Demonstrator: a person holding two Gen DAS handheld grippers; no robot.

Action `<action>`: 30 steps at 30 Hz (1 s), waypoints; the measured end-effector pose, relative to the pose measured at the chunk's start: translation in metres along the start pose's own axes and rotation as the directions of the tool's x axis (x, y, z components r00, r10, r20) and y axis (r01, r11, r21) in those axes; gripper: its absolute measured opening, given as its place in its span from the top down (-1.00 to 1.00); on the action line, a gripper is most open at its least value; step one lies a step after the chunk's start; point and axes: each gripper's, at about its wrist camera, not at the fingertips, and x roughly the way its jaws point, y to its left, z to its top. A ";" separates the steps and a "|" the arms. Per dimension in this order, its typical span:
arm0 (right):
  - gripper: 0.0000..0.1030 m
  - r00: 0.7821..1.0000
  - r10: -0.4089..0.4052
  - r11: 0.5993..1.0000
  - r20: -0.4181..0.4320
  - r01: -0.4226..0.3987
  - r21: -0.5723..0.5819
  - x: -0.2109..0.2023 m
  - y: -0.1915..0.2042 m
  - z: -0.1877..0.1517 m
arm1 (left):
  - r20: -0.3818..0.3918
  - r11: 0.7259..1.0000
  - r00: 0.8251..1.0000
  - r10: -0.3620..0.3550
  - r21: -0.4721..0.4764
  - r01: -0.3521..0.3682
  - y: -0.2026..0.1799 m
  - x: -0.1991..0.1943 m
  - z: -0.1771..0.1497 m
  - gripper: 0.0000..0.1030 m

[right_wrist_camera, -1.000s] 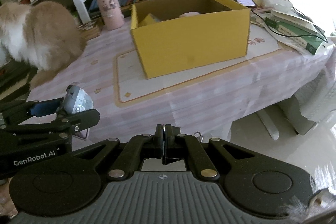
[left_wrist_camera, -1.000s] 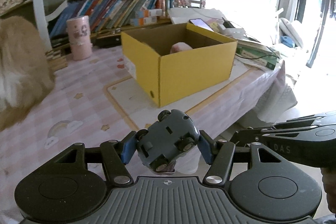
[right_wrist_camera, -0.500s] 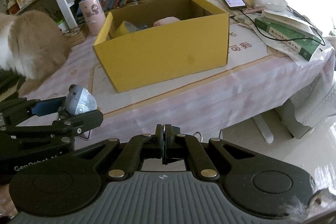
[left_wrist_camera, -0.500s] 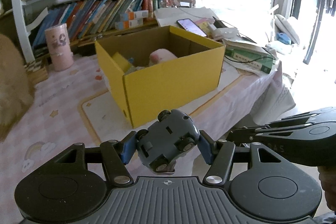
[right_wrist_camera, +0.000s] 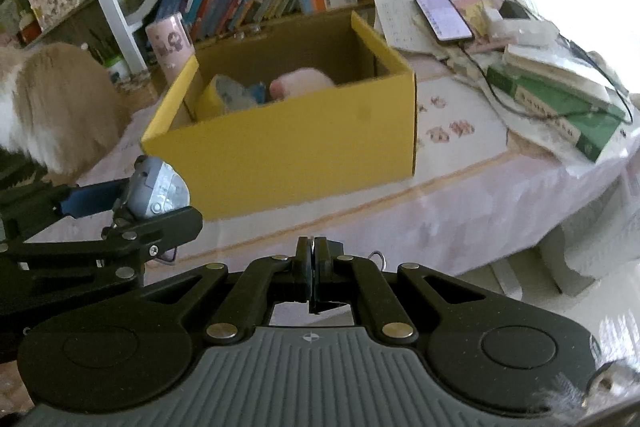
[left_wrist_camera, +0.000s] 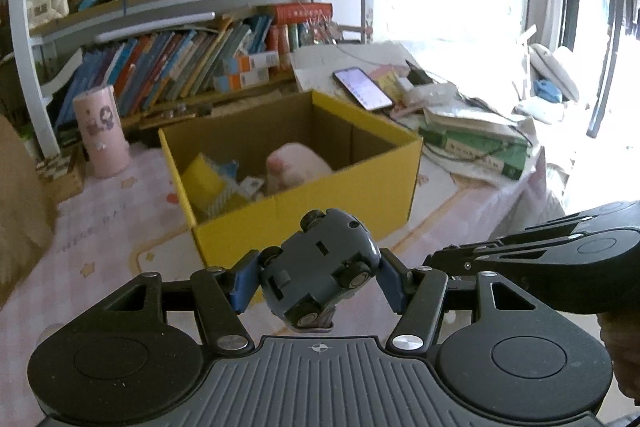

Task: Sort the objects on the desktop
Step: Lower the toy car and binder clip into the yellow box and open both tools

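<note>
While the left gripper (left_wrist_camera: 316, 277) clamps a grey toy car (left_wrist_camera: 320, 267) betw. its blue pads, wheels turned toward the camera, the car hangs in the air just before the near wall of the yellow box (left_wrist_camera: 344, 203). Right gripper (right_wrist_camera: 311, 277) is fully closed w/ nothing inside. Box on the table (right_wrist_camera: 460, 203) contains a pink soft thing (left_wrist_camera: 298, 167).

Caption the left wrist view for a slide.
Left claw grips a grey toy car upside down before the open yellow cardboard box.
</note>
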 end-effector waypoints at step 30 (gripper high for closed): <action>0.97 0.968 0.217 0.946 0.124 -0.177 -0.271 0.053 -0.018 0.139 | 0.051 0.966 0.965 0.255 -0.048 -0.253 0.027 0.086 0.073 -0.18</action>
